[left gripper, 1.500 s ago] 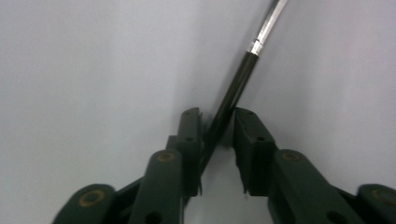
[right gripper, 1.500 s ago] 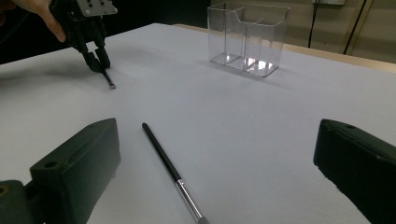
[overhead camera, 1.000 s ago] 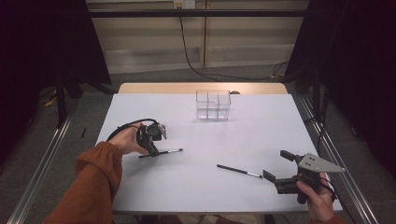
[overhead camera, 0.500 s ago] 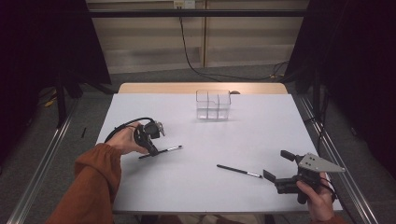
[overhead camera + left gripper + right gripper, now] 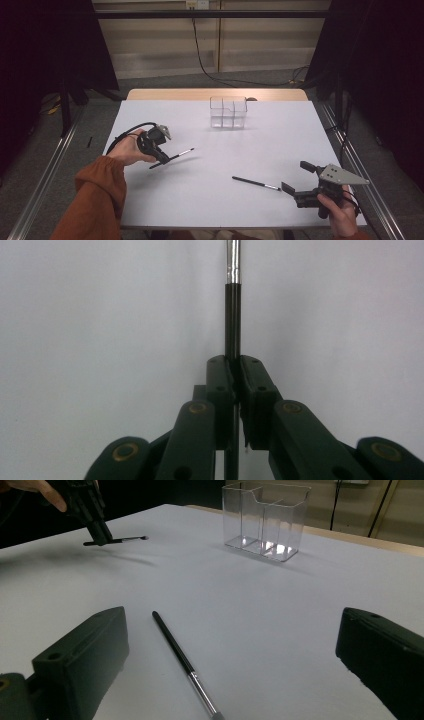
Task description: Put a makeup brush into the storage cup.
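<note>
The left gripper (image 5: pixel 162 159) clamped a brush (image 5: pixel 176 157) left of the organizer (image 5: pixel 228 112); the right gripper (image 5: pixel 296 178) gaped wide beside another brush (image 5: pixel 256 183).

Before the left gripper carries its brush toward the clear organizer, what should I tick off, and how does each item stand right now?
1. Left gripper shut on the brush: ok, its fingers clamp the black handle.
2. Held brush lifted off the white table: ok, its shadow lies apart from it.
3. Clear organizer upright, compartments free: ok.
4. Path from brush to organizer unobstructed: ok.
5. Right gripper open and apart from the second brush: ok.
6. Bristle end of the held brush intact: cannot tell.
</note>
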### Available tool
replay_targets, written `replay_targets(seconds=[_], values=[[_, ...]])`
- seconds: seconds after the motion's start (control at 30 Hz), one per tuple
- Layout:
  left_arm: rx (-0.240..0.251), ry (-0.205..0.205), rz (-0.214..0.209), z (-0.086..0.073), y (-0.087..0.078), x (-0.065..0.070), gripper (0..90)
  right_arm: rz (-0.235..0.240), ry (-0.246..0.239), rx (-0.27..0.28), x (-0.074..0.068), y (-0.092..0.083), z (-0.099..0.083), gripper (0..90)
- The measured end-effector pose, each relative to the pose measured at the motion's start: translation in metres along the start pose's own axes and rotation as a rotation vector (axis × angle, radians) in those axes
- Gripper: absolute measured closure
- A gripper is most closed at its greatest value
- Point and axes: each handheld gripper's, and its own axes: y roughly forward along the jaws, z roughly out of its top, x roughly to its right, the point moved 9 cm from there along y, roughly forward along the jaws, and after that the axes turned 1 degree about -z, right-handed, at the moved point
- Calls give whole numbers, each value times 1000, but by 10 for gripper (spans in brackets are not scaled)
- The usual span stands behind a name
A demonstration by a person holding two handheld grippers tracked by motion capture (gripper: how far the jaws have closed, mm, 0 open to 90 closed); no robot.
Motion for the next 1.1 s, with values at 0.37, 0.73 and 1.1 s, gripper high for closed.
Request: replay_targets(seconds=[0.37, 0.73, 1.1], values=[[154, -114, 30, 1, -12, -1, 841, 0, 0, 0, 0, 0, 0, 2], [270, -152, 46, 6, -19, 9, 841, 1, -1, -2, -1, 0, 0, 2], [427, -199, 92, 9, -27, 10, 841, 3, 0, -2, -1, 0, 0, 2]])
